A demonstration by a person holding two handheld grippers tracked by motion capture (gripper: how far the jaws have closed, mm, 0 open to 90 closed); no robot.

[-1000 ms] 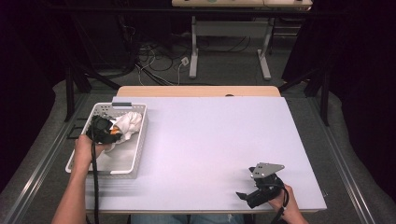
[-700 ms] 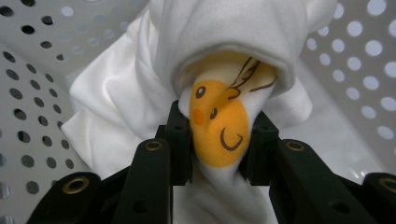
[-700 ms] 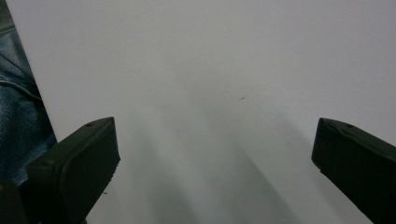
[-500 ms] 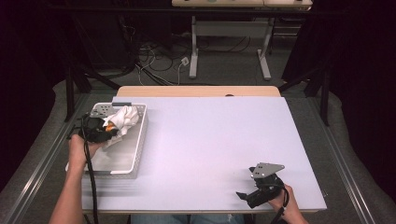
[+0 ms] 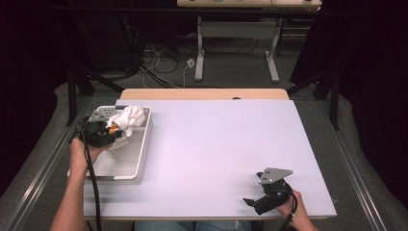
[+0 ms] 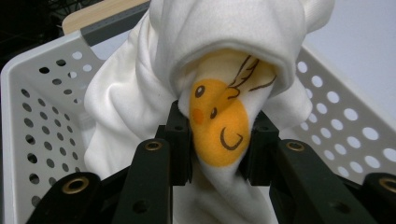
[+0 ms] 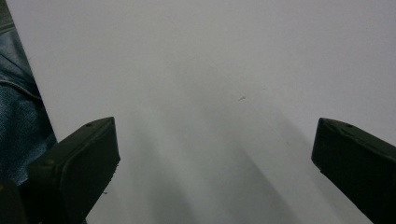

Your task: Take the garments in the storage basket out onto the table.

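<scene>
Left gripper view: jaws pinch soft white cloth (image 6: 219,126), perforated basket (image 6: 28,116); right gripper (image 7: 215,154) jaws wide.

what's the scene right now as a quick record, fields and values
surface: white table top
container: white perforated basket at the table's left edge
cloth: white garment with a yellow chick print, bunched over the basket's far end
left tongs: shut on the garment at the print, lifted above the basket floor
right tongs: open, holding nothing, low at the table's near right
person: a hand on each tool, forearms entering from the near edge
</scene>
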